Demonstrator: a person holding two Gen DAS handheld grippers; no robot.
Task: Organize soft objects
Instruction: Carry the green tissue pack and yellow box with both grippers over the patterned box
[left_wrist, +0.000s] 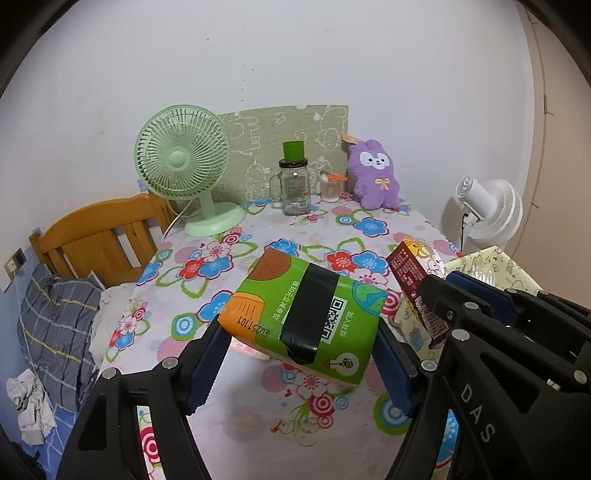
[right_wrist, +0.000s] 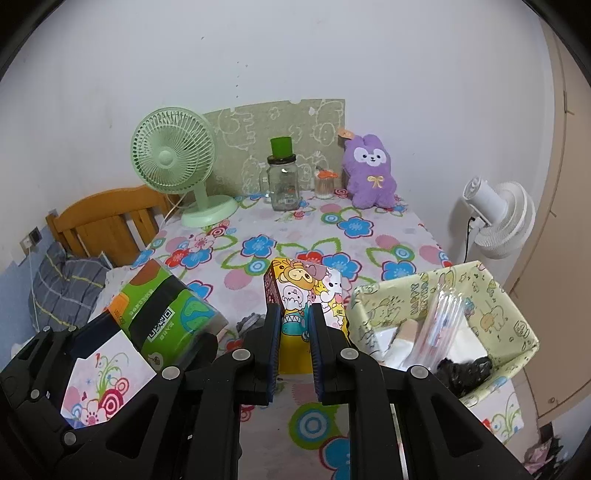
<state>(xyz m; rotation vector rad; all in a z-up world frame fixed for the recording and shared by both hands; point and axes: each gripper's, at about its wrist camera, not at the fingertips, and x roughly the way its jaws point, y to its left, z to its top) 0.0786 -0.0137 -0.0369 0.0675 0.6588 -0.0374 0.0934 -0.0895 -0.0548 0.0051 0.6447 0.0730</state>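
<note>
My left gripper (left_wrist: 301, 332) has its fingers (left_wrist: 207, 363) spread wide and pressed against both ends of a green tissue pack (left_wrist: 304, 314), holding it up off the worktop (left_wrist: 258, 413) with its black band and QR code facing up. My right gripper (right_wrist: 293, 345) has its fingers (right_wrist: 272, 343) drawn narrow, pinched on the lower part of a cartoon-printed box (right_wrist: 306, 291) that stands upright between them.

Taking the cartoon-printed box as the landmark: the green tissue pack is just to its left, at about the same level, and the two are apart. Just to the box's right stands a pale yellow fabric basket (right_wrist: 495, 306) with printed animals, holding a clear plastic wrapper, something white and something black. Beyond the box, across the flowered cloth, a purple plush rabbit (right_wrist: 369, 173) sits against the wall, slightly to the right. A glass jar with a green cap (right_wrist: 282, 181) stands straight behind the box, and a green desk fan (right_wrist: 173, 158) is far back to the left. A white fan (right_wrist: 498, 218) stands off the worktop's far right side. A wooden bed headboard (right_wrist: 110, 214) lies beyond the left edge.
</note>
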